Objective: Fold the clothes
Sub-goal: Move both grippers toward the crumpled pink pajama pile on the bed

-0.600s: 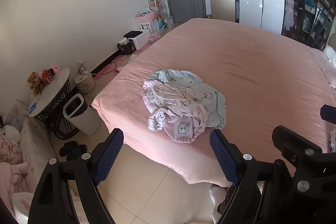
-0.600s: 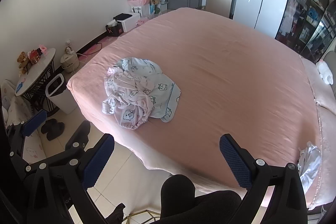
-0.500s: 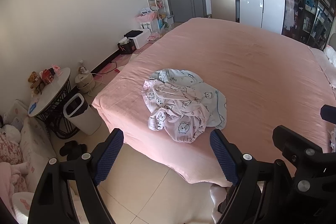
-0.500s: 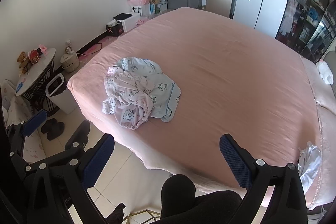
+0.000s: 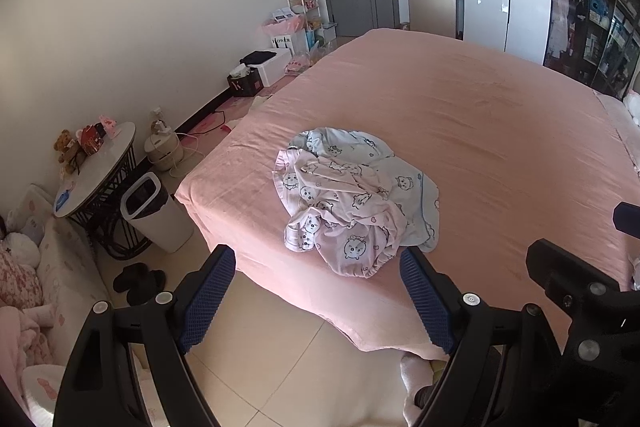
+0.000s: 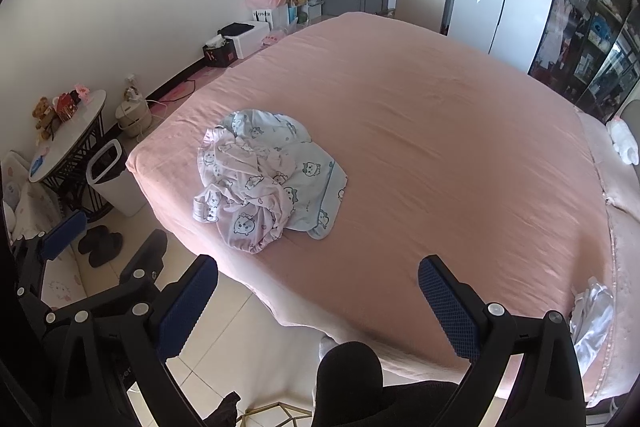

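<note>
Pink bed (image 5: 500,131): we see it filling both views, its near corner below us.
Clothes (image 5: 352,203): crumpled pastel heap near that corner, beyond our fingertips, touching neither pair.
Right gripper (image 6: 318,307): fingers spread wide, holding nothing.
Left gripper (image 5: 316,301): fingers wide apart, also empty.

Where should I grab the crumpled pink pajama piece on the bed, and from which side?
Probably take the pink pajama piece by its rounded near hem, coming in from the bed's near edge. It lies on top of the blue piece, and that hem bulges toward you, clear of it. Both the left gripper and right gripper are open and empty.
</note>
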Available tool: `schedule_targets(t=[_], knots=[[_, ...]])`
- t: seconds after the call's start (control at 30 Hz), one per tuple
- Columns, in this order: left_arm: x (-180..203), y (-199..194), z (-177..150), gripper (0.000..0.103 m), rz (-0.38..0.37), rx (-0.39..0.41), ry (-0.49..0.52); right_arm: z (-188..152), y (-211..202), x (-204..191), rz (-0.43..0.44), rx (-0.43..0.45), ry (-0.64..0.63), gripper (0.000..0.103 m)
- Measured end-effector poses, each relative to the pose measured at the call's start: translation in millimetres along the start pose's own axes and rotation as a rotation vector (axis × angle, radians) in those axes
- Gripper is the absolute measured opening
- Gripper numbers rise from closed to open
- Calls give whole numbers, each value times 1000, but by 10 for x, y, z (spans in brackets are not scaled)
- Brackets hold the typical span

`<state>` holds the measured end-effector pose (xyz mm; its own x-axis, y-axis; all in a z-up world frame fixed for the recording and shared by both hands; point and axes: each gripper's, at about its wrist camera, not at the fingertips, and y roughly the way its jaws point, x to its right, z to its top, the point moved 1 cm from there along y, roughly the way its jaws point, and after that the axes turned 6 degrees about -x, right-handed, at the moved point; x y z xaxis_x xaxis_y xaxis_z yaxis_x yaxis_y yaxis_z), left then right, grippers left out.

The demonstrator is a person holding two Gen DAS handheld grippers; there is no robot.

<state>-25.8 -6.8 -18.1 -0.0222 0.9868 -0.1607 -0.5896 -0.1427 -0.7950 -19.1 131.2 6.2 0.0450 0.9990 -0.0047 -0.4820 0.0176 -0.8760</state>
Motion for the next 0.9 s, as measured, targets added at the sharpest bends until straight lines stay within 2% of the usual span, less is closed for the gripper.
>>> schedule_targets(t=[0.63, 0.9], knots=[[85, 761, 300, 84, -1, -100, -16, 437, 784, 6, 11, -93, -40, 101], [35, 1185, 358, 84, 18, -149, -42, 680, 1237, -160, 18, -116, -143, 101]])
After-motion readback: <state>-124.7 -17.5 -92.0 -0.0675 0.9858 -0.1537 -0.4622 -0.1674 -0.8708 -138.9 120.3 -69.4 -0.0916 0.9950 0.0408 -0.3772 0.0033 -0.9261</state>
